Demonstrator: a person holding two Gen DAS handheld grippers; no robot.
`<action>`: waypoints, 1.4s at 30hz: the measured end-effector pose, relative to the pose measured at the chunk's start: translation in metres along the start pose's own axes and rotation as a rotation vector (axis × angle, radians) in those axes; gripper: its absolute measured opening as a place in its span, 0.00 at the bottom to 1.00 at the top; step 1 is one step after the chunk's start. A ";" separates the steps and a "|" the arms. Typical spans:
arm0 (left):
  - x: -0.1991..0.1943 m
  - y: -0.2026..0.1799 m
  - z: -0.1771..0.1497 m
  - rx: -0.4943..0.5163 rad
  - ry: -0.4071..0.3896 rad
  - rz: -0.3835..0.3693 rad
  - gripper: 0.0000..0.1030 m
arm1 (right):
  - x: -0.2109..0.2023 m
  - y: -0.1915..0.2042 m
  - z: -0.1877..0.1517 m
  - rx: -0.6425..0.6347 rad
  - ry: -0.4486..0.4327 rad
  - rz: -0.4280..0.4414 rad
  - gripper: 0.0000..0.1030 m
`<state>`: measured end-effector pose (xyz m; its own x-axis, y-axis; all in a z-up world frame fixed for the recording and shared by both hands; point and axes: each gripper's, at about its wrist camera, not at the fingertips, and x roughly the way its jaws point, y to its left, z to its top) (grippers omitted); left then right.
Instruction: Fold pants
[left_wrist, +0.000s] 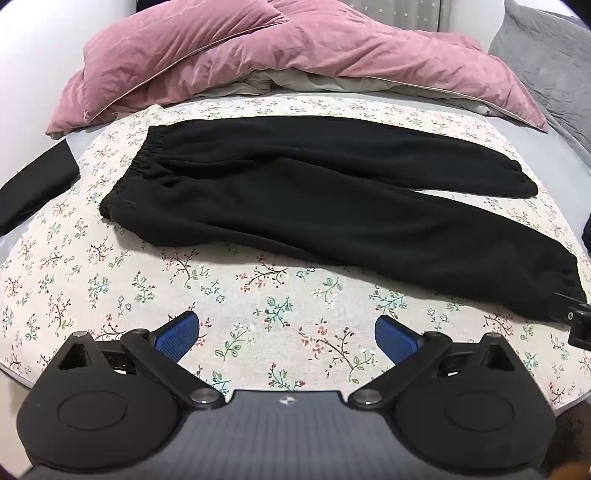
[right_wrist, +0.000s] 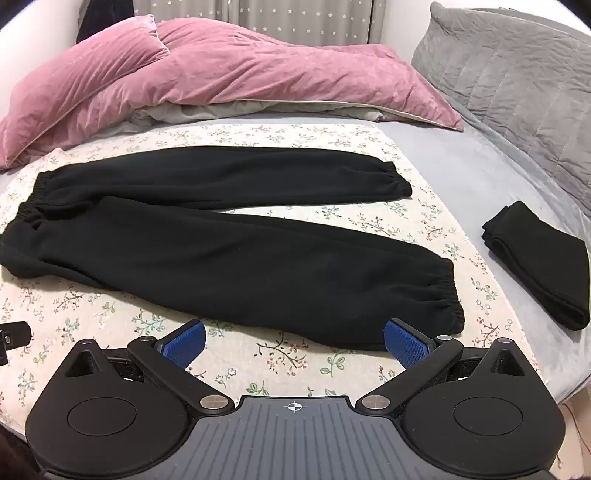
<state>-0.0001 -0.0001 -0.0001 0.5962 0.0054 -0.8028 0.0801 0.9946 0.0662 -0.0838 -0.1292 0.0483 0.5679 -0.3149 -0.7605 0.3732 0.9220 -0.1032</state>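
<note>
Black sweatpants (left_wrist: 314, 199) lie flat on a floral cloth (left_wrist: 258, 295), waistband at the left, both legs spread to the right; they also show in the right wrist view (right_wrist: 221, 251). My left gripper (left_wrist: 286, 338) is open and empty, over the cloth just in front of the near leg. My right gripper (right_wrist: 293, 341) is open and empty, its right pad (right_wrist: 404, 343) close to the near leg's cuff (right_wrist: 447, 299). A bit of the right gripper (left_wrist: 578, 321) shows at the left view's right edge by that cuff.
A pink duvet (right_wrist: 221, 74) is bunched at the back of the bed. A grey quilted pillow (right_wrist: 517, 74) lies at the back right. A folded black garment (right_wrist: 539, 258) lies on the grey sheet at the right. Another black garment (left_wrist: 33, 184) lies at the left.
</note>
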 end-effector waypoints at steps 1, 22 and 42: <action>0.000 0.000 0.000 -0.001 0.002 -0.001 1.00 | 0.000 0.000 0.000 0.001 -0.003 0.001 1.00; -0.002 -0.006 0.001 0.000 -0.001 -0.031 1.00 | -0.004 -0.003 0.000 0.007 -0.014 0.005 1.00; -0.001 -0.005 0.002 -0.008 0.005 -0.033 1.00 | -0.004 0.002 -0.001 -0.008 -0.009 0.013 1.00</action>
<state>0.0003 -0.0050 0.0019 0.5892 -0.0271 -0.8076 0.0936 0.9950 0.0349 -0.0862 -0.1261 0.0510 0.5791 -0.3051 -0.7560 0.3599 0.9277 -0.0987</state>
